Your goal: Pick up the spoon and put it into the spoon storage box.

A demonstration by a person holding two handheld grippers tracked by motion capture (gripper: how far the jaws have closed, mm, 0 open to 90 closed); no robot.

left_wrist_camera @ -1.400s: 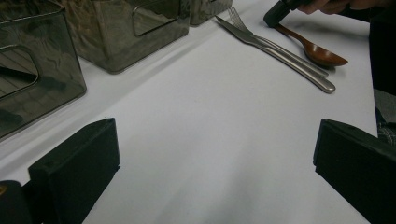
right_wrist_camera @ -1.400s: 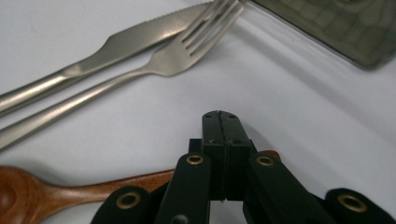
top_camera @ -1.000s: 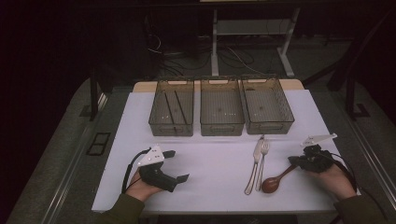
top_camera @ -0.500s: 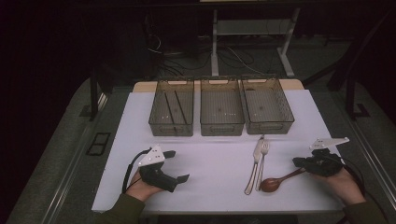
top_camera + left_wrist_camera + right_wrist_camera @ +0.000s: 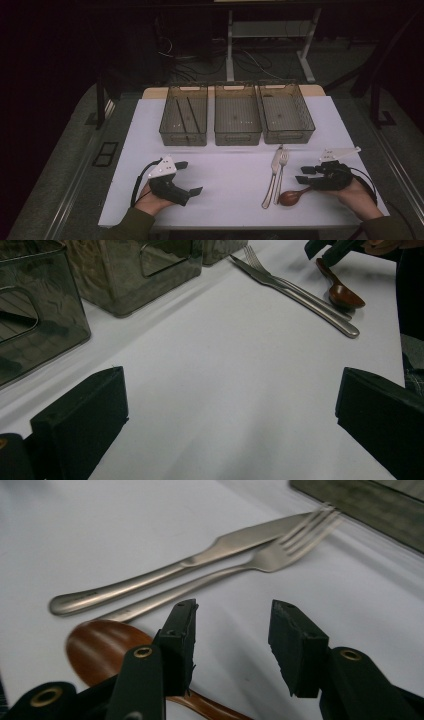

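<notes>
— What are your right tongs (image 5: 306,174) doing?

— They sit low over the white worktop (image 5: 230,172), jaws parted by a moderate gap with nothing between them. In the right gripper view the wooden spoon's (image 5: 107,652) handle runs under my left-hand jaw; whether it touches the jaw I cannot tell. The spoon's bowl lies just beyond the jaw tips.

— And the metal cutlery?

— The knife (image 5: 271,175) and the fork (image 5: 280,171) lie side by side just past the spoon, touching along their length, tips toward the bins. Neither is in my grip.

— Your left tongs (image 5: 188,177)?

— Wide open and empty. In the left gripper view the two black jaws stand far apart over bare worktop, well away from the cutlery.

— What is behind all this?

— Three clear bins in a row. The left bin (image 5: 184,116) holds two dark thin sticks (image 5: 187,115); the middle bin (image 5: 237,115) and right bin (image 5: 285,112) look empty.
</notes>
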